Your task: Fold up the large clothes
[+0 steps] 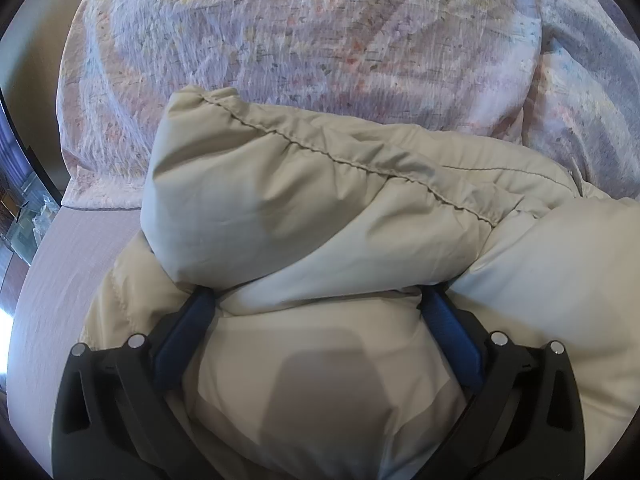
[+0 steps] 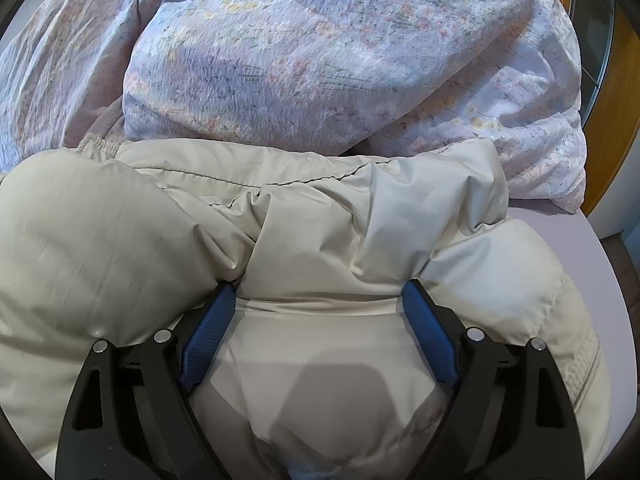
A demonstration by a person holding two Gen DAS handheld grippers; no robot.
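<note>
Cream nylon, the puffy quilted down jacket (image 1: 320, 208) looks light, springy, slippery; both left gripper (image 1: 318, 300) and right gripper (image 2: 318, 294) stand wide, bulging padding between their pads, so I cannot tell whether they squeeze it; stitched seams offer firmer holds.

A bed (image 1: 68, 264) covered with a plain pale mauve sheet carries everything. A puffy beige padded jacket (image 1: 320, 216) lies bunched on the sheet toward the near edge. Behind it, toward the far side of the bed, a rumpled floral duvet (image 1: 304, 32) in lilac and pink is heaped, touching the jacket's far edge. Bare sheet shows at the bed's left and right edges.
</note>
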